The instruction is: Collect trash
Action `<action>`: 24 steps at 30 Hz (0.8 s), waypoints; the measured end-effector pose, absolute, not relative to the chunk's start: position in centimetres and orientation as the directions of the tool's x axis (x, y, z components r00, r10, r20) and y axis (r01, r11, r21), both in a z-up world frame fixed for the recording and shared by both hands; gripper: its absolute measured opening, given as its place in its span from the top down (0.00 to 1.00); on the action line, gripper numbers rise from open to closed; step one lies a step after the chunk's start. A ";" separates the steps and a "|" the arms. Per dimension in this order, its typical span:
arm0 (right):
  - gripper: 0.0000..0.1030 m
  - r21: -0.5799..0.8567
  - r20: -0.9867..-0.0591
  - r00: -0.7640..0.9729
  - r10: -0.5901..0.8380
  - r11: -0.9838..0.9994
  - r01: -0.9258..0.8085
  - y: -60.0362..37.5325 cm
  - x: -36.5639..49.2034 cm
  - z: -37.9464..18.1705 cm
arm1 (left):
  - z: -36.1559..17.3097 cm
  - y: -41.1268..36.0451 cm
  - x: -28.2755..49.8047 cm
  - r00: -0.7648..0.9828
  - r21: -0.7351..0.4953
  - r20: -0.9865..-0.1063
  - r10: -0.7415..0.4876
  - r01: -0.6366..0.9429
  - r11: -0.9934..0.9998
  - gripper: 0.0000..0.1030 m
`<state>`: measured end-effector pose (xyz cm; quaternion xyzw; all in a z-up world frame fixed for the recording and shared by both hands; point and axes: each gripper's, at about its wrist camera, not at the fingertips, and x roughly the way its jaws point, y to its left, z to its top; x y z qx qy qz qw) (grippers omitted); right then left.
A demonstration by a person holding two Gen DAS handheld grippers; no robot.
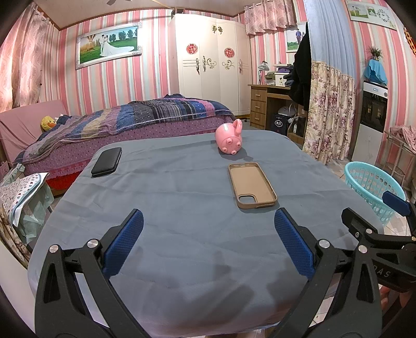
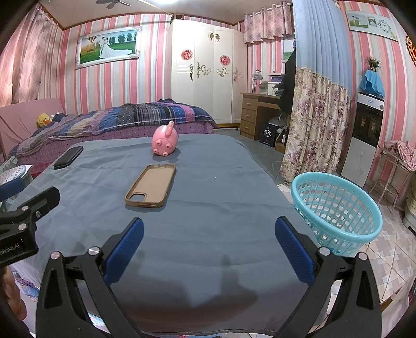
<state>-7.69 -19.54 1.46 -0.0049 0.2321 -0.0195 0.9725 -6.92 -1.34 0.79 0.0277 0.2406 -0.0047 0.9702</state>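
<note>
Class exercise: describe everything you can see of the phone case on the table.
The phone case is tan-brown, looks like soft leather or rubber, and is empty. It lies flat with its open inside facing up. It has a raised rim and a rounded camera cutout at the near end. It rests on the blue-grey cloth, near the middle, in front of the pink pig toy. Nothing else touches it; both open grippers are short of it.

Even, moderately bright indoor light, apparently from a ceiling lamp (image 2: 161, 2) that glares white at the top edge of the right view. Soft shadows fall on the desk (image 2: 213, 208) cloth near the bottom edge. Strong fisheye bending curves walls and corners darken; focus is sharp throughout, with slight softness at the rims.
</note>
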 end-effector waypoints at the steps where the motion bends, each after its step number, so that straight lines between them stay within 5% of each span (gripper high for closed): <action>1: 0.04 -0.019 -0.451 0.892 -0.040 0.999 0.036 -19.5 -7.7 1.5 | 0.8 -1.3 -6.9 0.884 0.051 -0.467 0.004 0.023 0.998 0.05; 24: 0.04 -0.020 -0.453 0.890 -0.040 0.999 0.035 -19.6 -7.7 1.6 | 0.7 -1.2 -6.9 0.884 0.051 -0.467 0.004 0.022 0.998 0.05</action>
